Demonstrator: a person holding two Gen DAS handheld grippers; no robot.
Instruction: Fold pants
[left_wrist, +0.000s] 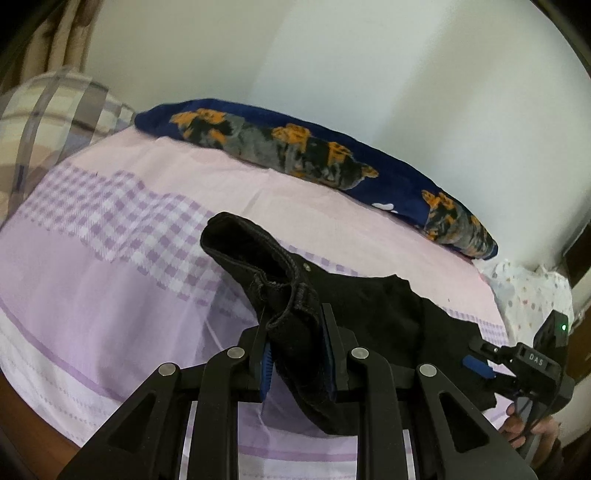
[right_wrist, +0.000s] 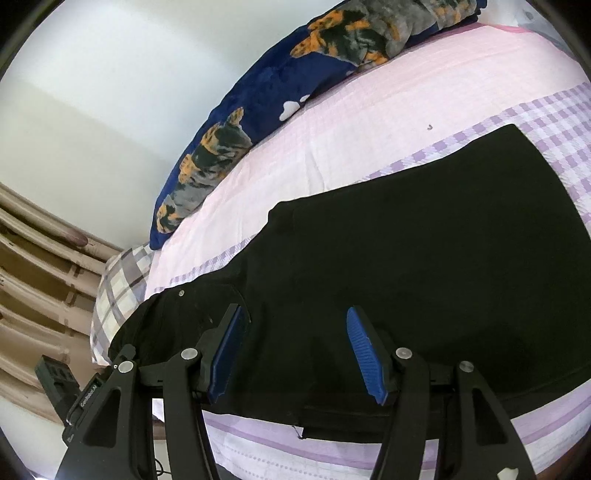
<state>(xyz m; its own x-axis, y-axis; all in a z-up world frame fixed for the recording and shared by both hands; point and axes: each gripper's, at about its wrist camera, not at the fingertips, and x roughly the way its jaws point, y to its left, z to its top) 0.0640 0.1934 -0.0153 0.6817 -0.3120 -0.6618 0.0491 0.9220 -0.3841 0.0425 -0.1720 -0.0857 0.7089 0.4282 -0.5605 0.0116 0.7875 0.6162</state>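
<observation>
Black pants (right_wrist: 424, 240) lie spread on a pink and purple checked bed sheet (right_wrist: 369, 110). In the left wrist view my left gripper (left_wrist: 295, 332) is shut on the waistband end of the pants (left_wrist: 291, 317) and holds it lifted off the sheet (left_wrist: 110, 258). My right gripper (right_wrist: 295, 343) is open, its blue-padded fingers (right_wrist: 364, 354) hovering over the pants near the front edge. The right gripper also shows at the far right of the left wrist view (left_wrist: 480, 363).
A dark blue blanket with orange and grey print (left_wrist: 314, 155) lies along the far side by the white wall. A plaid pillow (left_wrist: 48, 110) sits at one end. A dotted white cloth (left_wrist: 528, 291) lies at the other end. The bed's front edge is near.
</observation>
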